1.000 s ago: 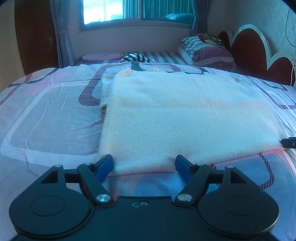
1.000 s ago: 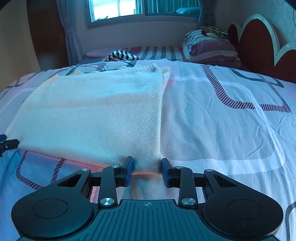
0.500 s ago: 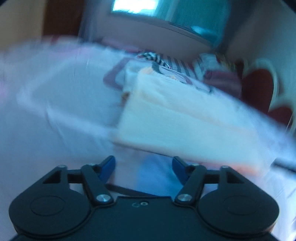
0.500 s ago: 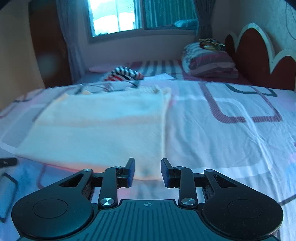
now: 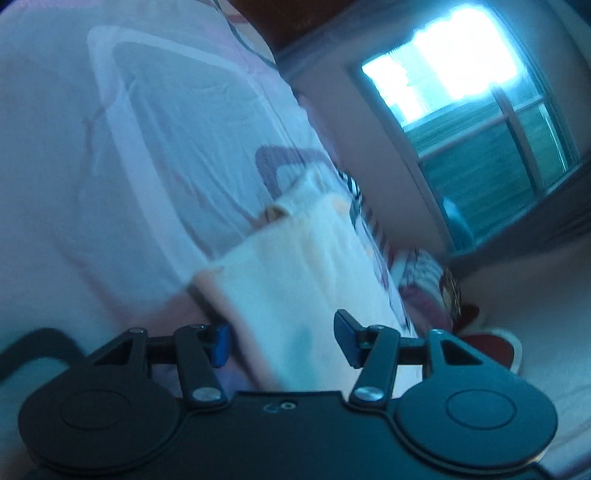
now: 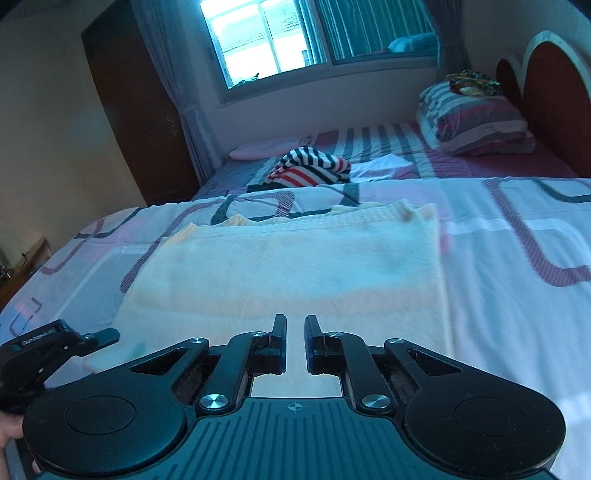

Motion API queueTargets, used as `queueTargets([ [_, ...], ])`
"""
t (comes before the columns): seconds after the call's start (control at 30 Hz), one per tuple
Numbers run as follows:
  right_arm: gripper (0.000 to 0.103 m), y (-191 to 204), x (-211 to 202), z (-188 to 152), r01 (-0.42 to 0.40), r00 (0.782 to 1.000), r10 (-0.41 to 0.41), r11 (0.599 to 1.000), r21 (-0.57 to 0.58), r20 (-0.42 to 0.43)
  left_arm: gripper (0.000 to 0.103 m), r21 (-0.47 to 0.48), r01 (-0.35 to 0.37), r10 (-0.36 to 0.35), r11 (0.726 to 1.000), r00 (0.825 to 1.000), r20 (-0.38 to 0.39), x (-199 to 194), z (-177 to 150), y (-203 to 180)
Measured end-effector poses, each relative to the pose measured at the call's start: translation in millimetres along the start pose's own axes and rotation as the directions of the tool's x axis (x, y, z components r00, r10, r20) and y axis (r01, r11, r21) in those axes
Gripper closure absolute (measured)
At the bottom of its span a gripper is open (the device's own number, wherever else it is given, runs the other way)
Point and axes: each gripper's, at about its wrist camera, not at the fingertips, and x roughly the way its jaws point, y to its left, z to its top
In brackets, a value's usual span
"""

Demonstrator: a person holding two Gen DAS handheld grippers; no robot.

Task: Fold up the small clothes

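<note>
Through the left wrist camera everything is tipped hard over and smeared with blur: the left gripper (image 5: 282, 341) has its blue-tipped jaws spread wide, and the near corner of the cream knitted garment (image 5: 295, 266) lies between and just past them, with no pad clearly touching the cloth. The garment stretches away over the bedsheet (image 5: 110, 166), pale pink with purple rounded outlines, and the bright window (image 5: 469, 92) slants across the upper right of the view. From the right wrist camera the room sits level and sharp. The right gripper (image 6: 295, 341) hangs over the near edge of the same garment (image 6: 295, 266), its jaws drawn close with only a thin slot between them and nothing caught in that slot. The garment lies flat and folded into a rectangle on the bedsheet (image 6: 517, 295), its ribbed hem at the far side. At the lower left of this view the left gripper (image 6: 99, 336) pokes in just beside the garment's near left corner. Farther back a striped garment (image 6: 310, 171) lies bunched on the bed, a striped pillow (image 6: 476, 122) rests by the headboard (image 6: 546, 96), and the window (image 6: 314, 33) glows above.
</note>
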Motion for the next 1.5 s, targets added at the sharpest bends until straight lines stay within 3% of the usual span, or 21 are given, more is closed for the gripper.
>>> queueTargets([
  [0.3,0.094,7,72,18,-0.059,0.998,0.060,0.998,0.009,-0.020,0.074,-0.005,-0.007,0.007,1.000,0.999,0.051,27,6,-2],
  [0.33,0.094,7,78,19,-0.066,0.998,0.066,0.998,0.015,-0.021,0.082,-0.006,-0.008,0.008,1.000,0.999,0.052,27,7,-2],
  [0.37,0.094,7,83,19,-0.068,0.997,0.068,0.998,0.019,-0.025,0.099,-0.004,-0.020,0.020,1.000,0.998,0.051,27,7,-2],
  [0.53,0.097,6,100,12,-0.037,0.997,0.036,0.999,-0.015,-0.072,0.093,0.096,-0.022,0.013,0.995,0.995,0.100,18,7,-8],
  [0.57,0.097,5,101,10,-0.039,0.997,0.038,0.999,-0.017,-0.061,0.073,0.089,-0.030,0.020,0.996,0.994,0.104,19,8,-7],
  [0.6,0.097,4,102,9,-0.041,0.997,0.040,0.999,-0.015,-0.059,0.064,0.069,-0.026,0.019,0.997,0.994,0.107,20,10,-5],
  [0.63,0.097,4,102,9,-0.041,0.997,0.040,0.999,-0.015,-0.059,0.063,0.053,-0.014,0.008,0.998,0.993,0.114,21,11,-2],
  [0.7,0.097,4,103,8,-0.041,0.998,0.040,0.999,-0.020,-0.057,0.068,0.054,-0.026,0.020,0.998,0.994,0.104,25,15,-2],
  [0.77,0.097,3,102,7,-0.042,0.998,0.041,0.999,-0.016,-0.054,0.097,0.062,-0.056,0.051,0.996,0.995,0.081,28,19,-3],
  [0.83,0.098,3,103,8,-0.043,0.998,0.043,0.999,-0.010,-0.052,0.098,0.082,-0.046,0.039,0.996,0.996,0.082,25,23,-5],
  [0.93,0.098,2,104,9,-0.047,0.998,0.047,0.999,-0.001,-0.052,0.098,0.223,-0.038,0.018,0.974,0.996,0.089,15,22,-31],
  [1.0,0.098,-2,101,10,-0.060,0.997,0.061,0.998,0.025,-0.049,0.098,0.317,-0.012,-0.017,0.949,0.996,0.088,8,20,-55],
  [1.07,0.098,-14,86,14,-0.062,0.998,0.061,0.994,0.094,0.006,0.098,0.429,0.021,-0.053,0.903,0.997,0.061,5,14,-84],
  [1.23,0.098,-65,29,19,-0.045,0.992,0.017,0.973,0.228,0.126,0.098,0.663,0.127,-0.113,0.738,0.992,-0.064,10,-33,-162],
  [1.4,0.098,-128,-31,18,0.016,0.981,-0.078,0.943,0.331,0.175,0.098,0.786,0.214,-0.090,0.581,0.976,-0.198,28,-111,-211],
  [1.5,0.098,-154,-61,13,0.052,0.978,-0.121,0.933,0.357,0.173,0.092,0.800,0.266,-0.023,0.538,0.953,-0.301,49,-158,-219],
])
